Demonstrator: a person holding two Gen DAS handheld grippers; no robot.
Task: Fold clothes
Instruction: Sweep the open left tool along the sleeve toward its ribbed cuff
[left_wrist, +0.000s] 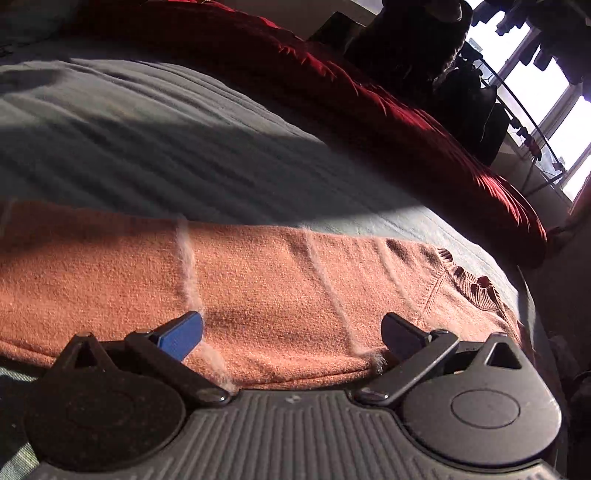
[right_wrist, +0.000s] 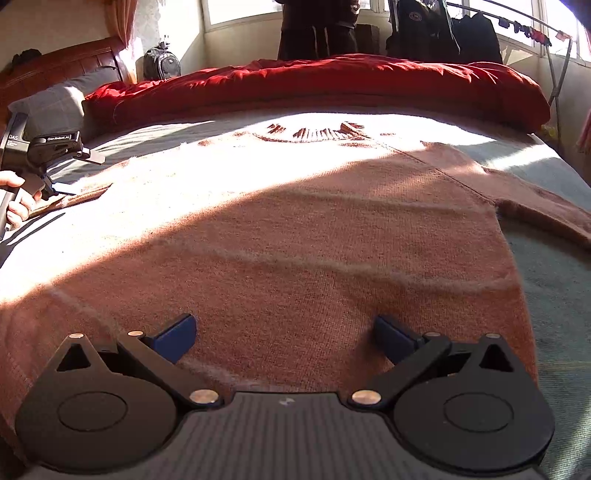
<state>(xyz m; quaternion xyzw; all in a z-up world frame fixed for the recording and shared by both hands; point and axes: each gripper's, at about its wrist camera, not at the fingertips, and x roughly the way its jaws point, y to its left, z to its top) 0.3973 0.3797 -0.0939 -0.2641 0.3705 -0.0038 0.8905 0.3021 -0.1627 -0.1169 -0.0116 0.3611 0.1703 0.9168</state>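
sweater: right sleeve cut by frame edge | hand: partly cropped

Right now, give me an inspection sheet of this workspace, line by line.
Surface: grey-blue bedsheet, partly in sun.
Job's things: salmon-pink knitted sweater spread flat, neckline at the far side, one sleeve lying out sideways.
Clutter: rumpled red quilt along the far edge; grey pillow.
Grippers: left gripper and right gripper both open, low over the sweater, holding nothing.
Cables: nothing seen.
Surroundings: bright windows, dark clothes on a drying rack, black backpack, wooden headboard.
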